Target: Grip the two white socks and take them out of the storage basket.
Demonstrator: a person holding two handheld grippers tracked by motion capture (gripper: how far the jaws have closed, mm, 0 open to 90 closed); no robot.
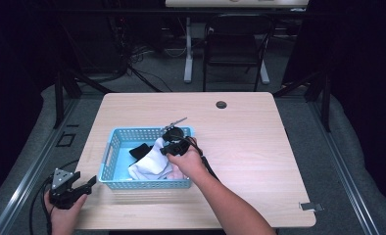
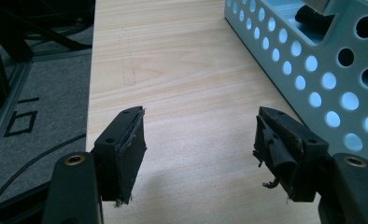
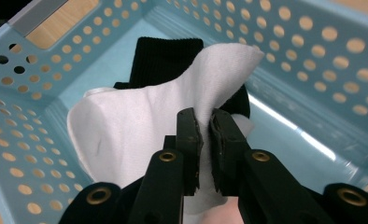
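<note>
Left gripper (image 1: 78, 188) held low at the near left, jaws spread wide, right gripper (image 3: 205, 122) reaching forward on an outstretched forearm, jaws nearly together.

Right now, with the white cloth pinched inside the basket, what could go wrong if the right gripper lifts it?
1. The right gripper pinches only a fold near the edge of the white cloth, so the cloth may slip out.
2. The black cloth lies against the white one and might be dragged along.
3. The left gripper is open beside the basket, not holding it, so the basket could shift or tip.
</note>
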